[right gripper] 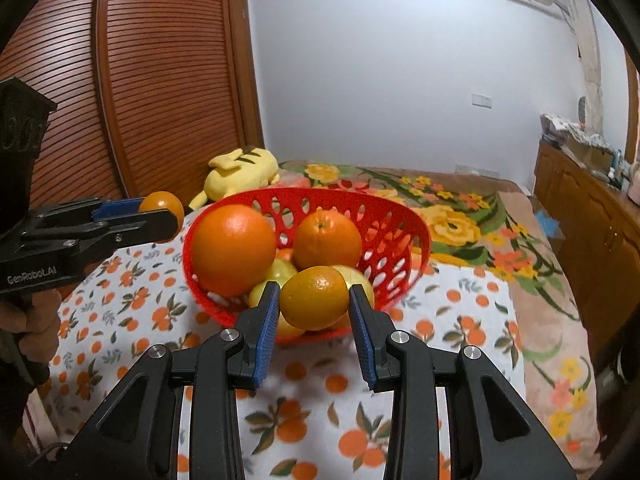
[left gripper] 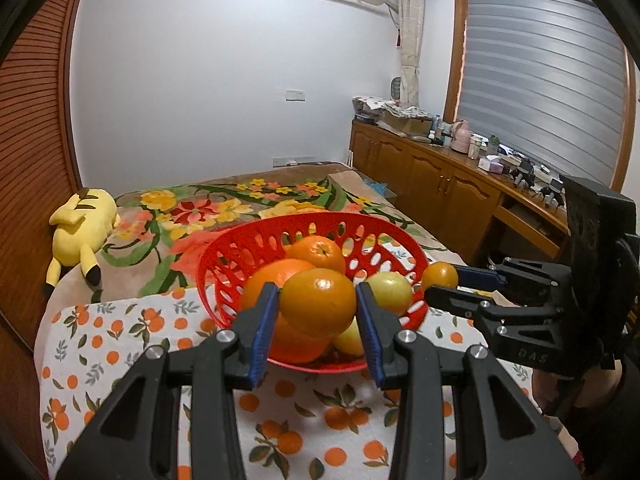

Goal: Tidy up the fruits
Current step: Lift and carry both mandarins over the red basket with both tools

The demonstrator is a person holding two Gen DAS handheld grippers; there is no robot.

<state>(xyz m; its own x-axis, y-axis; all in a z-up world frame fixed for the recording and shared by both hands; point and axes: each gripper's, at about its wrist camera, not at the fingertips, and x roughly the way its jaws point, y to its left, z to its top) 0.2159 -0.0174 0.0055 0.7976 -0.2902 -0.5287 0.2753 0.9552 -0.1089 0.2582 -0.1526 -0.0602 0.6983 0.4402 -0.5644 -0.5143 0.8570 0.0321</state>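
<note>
Floral blanket bed (right gripper: 460, 220) carries an orange-print white cloth (left gripper: 120, 340), and on it sits a red perforated plastic basket (left gripper: 384, 232) piled with oranges and yellow fruit. Left tool (left gripper: 317, 312) clamps a small round orange (left gripper: 318, 300) above the basket; right tool (right gripper: 314, 308) clamps another small orange (right gripper: 314, 296) likewise.

The left gripper (left gripper: 317, 300) points slightly down, its blue pads (left gripper: 264, 332) pressed on an orange (left gripper: 318, 302). The right gripper (right gripper: 314, 298) is beside it, also tilted down, clamping another orange (right gripper: 314, 298).
</note>
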